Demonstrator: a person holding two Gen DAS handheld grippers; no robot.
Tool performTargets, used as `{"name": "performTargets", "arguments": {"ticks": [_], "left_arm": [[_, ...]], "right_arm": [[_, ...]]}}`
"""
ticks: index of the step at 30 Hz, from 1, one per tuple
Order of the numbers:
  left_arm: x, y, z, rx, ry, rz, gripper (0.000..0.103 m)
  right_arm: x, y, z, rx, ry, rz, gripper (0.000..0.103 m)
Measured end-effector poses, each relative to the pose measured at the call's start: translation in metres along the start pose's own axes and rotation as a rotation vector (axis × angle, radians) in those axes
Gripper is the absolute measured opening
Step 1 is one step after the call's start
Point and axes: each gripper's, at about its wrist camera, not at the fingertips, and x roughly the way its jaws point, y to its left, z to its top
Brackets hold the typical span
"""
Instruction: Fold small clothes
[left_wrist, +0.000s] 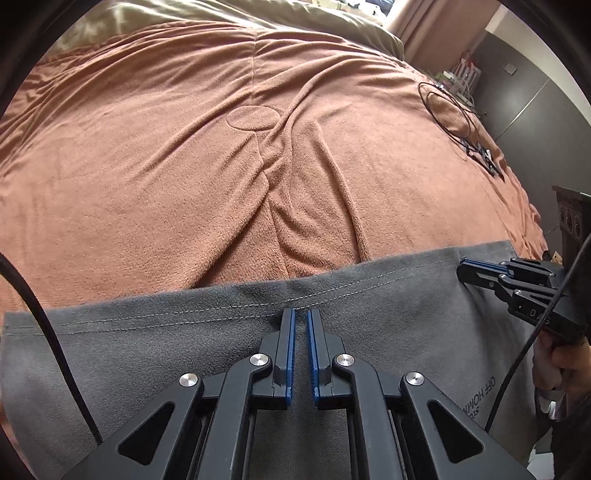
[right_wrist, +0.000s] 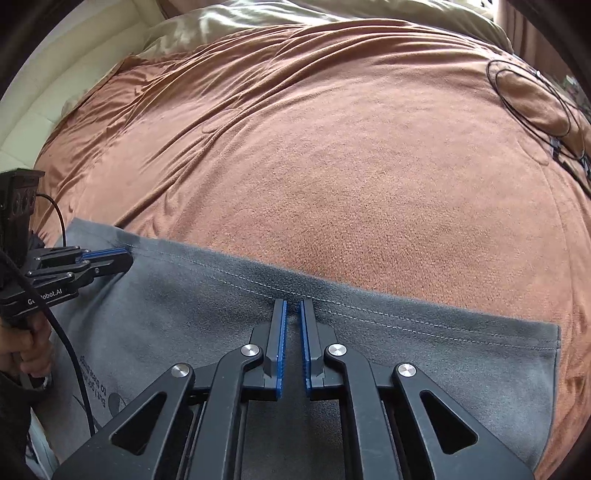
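Observation:
A grey garment with a stitched hem and small printed text lies flat on the brown bed cover, hem edge away from me; it also shows in the right wrist view. My left gripper sits low over the cloth with its tips at the hem, jaws a narrow gap apart with cloth pinched between them. My right gripper stands the same way at the hem further right, jaws narrowly apart on the cloth. Each gripper shows in the other's view: the right one and the left one.
The brown fleece bed cover spreads wide beyond the hem, rumpled in folds. A coiled black cable with plugs lies at the far right of the bed. An olive duvet lies at the head. A dark cabinet stands to the right.

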Motion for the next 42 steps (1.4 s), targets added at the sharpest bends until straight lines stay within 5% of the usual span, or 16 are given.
{"name": "performTargets", "arguments": {"ticks": [4, 19, 24, 38, 42], "left_arm": [[-0.022, -0.004, -0.008, 0.023, -0.019, 0.005, 0.010], [-0.082, 0.084, -0.052, -0.040, -0.053, 0.156, 0.010], [-0.091, 0.118, -0.063, -0.083, -0.055, 0.213, 0.010], [-0.093, 0.155, -0.072, -0.150, -0.081, 0.249, 0.010], [-0.094, 0.158, -0.075, -0.159, -0.073, 0.241, 0.010]], "right_arm": [[-0.025, 0.007, -0.007, -0.012, -0.007, 0.073, 0.005], [-0.101, -0.053, -0.068, 0.055, -0.007, -0.117, 0.005], [-0.096, -0.073, -0.082, 0.070, 0.032, -0.212, 0.005], [-0.109, -0.079, -0.082, 0.130, -0.054, -0.171, 0.001], [-0.093, -0.083, -0.084, 0.127, -0.014, -0.201, 0.001]]}}
